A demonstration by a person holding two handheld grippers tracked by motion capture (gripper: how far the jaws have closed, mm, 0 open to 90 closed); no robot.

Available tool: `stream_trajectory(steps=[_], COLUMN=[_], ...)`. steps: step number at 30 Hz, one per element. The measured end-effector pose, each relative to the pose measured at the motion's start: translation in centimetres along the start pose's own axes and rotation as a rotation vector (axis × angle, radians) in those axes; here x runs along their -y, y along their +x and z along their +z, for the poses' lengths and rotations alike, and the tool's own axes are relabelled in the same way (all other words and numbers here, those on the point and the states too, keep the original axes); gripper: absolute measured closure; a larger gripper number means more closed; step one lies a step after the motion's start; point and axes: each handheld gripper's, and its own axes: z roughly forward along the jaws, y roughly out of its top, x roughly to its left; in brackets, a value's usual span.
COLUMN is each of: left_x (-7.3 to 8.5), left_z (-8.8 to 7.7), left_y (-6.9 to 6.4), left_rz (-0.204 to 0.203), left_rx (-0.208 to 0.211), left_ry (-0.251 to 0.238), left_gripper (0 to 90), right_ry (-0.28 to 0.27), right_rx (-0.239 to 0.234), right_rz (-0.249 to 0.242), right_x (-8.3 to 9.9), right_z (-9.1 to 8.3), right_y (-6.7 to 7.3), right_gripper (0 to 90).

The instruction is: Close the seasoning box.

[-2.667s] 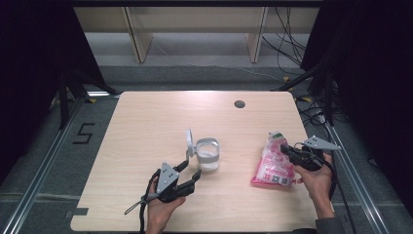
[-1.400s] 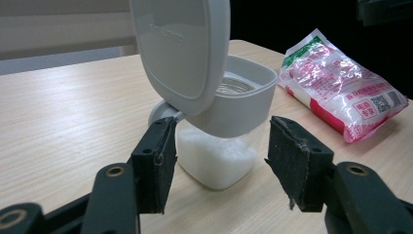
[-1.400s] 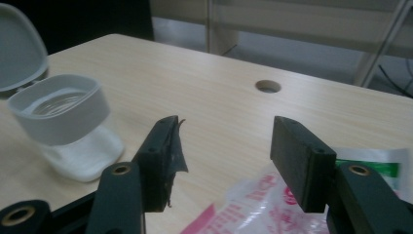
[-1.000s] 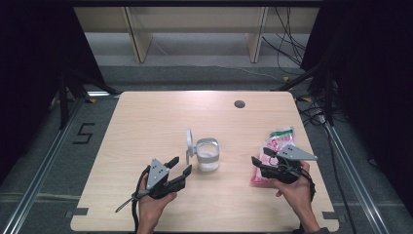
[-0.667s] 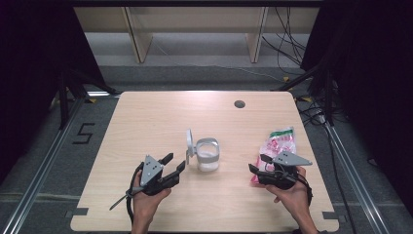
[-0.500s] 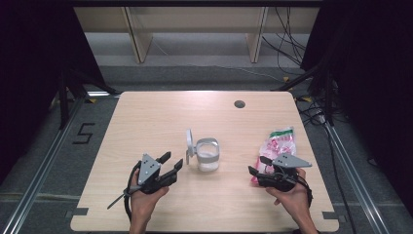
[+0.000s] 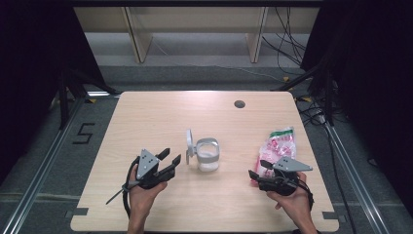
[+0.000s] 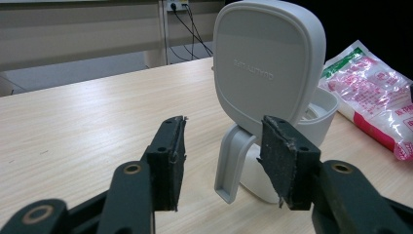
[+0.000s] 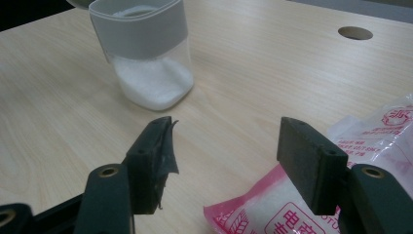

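A clear container [image 7: 208,156] of white grains stands mid-table, its grey flip lid [image 7: 189,145] raised upright on the left. My left gripper [image 7: 170,157] sits just left of it, apart from it and open. Its jaws have just been closing, with nothing between them. In the left gripper view the lid [image 8: 268,63] rises beyond the left gripper [image 8: 221,161]. A pink and white bag [image 7: 277,146] lies at the right. My right gripper [image 7: 258,169] hovers open at the bag's near end. In the right gripper view the bag [image 9: 375,141] lies under the right-hand jaw of the right gripper [image 9: 224,156], unpressed.
A round cable hole [image 7: 239,104] is set in the table [image 7: 146,112] near its far edge. Shelving legs and loose cables stand on the floor beyond. Metal rails run along both sides of the table.
Both hands have drawn back toward the near edge. The left gripper has left the lid, which stays raised. The right gripper has come off the bag, which lies where it was.
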Motion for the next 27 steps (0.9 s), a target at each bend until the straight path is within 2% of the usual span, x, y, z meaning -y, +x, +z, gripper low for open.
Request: stream_trajectory(steps=[1, 4, 5, 6, 8, 9, 12, 13, 14, 15, 17, 23, 24, 25, 26, 27], left_x=[0.0, -0.2, -0.2, -0.3, -0.5, -0.5, -0.6, -0.6, -0.6, -0.6, -0.6, -0.9, -0.9, -1.0, -1.1, -1.2], left_z=[0.1, 0.2, 0.3, 0.4, 0.5, 0.5, 0.8, 1.0, 1.1, 1.2, 1.4, 2.0, 2.0, 2.1, 2.2, 2.3], left_y=[0.0, 0.0, 0.1, 0.0, -0.1, -0.1, -0.1, -0.1, -0.2, -0.1, -0.2, -0.5, -0.6, -0.7, -0.7, -0.8], left_rz=[-0.009, -0.007, -0.009, -0.006, 0.008, 0.017, 0.028, 0.022, 0.011, 0.029, 0.038, 0.041, 0.041, 0.047, 0.048, 0.049], left_rx=[0.006, 0.026, 0.036, 0.041, 0.046, 0.049, 0.049, 0.050, 0.047, 0.053, 0.050, 0.052, 0.050, 0.054, 0.058, 0.055], left_ry=[-0.009, -0.001, -0.003, -0.001, -0.004, -0.008, -0.003, 0.000, -0.002, -0.006, -0.004, -0.008, -0.007, -0.009, -0.015, -0.010], left_gripper=[55.4, 61.7, 63.7, 66.2, 71.6, 73.9, 80.2, 81.4, 82.3, 83.3, 85.0, 88.4, 88.5, 88.6, 88.6, 88.7], right_ry=[0.006, 0.001, 0.000, -0.003, -0.009, -0.013, -0.003, 0.007, 0.005, 0.005, -0.002, 0.002, -0.014, 0.003, -0.004, -0.002], right_rx=[0.003, 0.001, 0.003, -0.003, 0.012, 0.001, 0.005, -0.004, -0.004, 0.000, -0.005, -0.007, -0.010, -0.016, -0.006, -0.005], right_rz=[-0.015, -0.016, 0.010, -0.006, -0.009, -0.005, -0.008, 0.012, -0.016, -0.018, -0.014, 0.004, -0.026, 0.002, -0.018, -0.017], right_x=[0.0, 0.0, 0.1, 0.1, 0.1, 0.1, 0.1, 0.2, 0.1, 0.1, 0.2, 0.2, 0.2, 0.2, 0.2, 0.2], right_z=[-0.1, -0.1, -0.2, -0.3, -0.4, -0.4, -0.4, -0.5, -0.4, -0.4, -0.3, -0.5, -0.5, -0.6, -0.6, -0.6], right_y=[-0.1, -0.3, -0.1, -0.2, -0.2, -0.2, 0.0, 0.3, 0.0, 0.1, 0.1, 0.6, 0.3, 0.5, 0.4, 0.4], right_gripper=[39.2, 39.2, 39.2, 39.2, 39.3, 39.3, 39.3, 39.3, 39.3, 39.2, 39.2, 39.2, 39.2, 39.2, 39.3, 39.2])
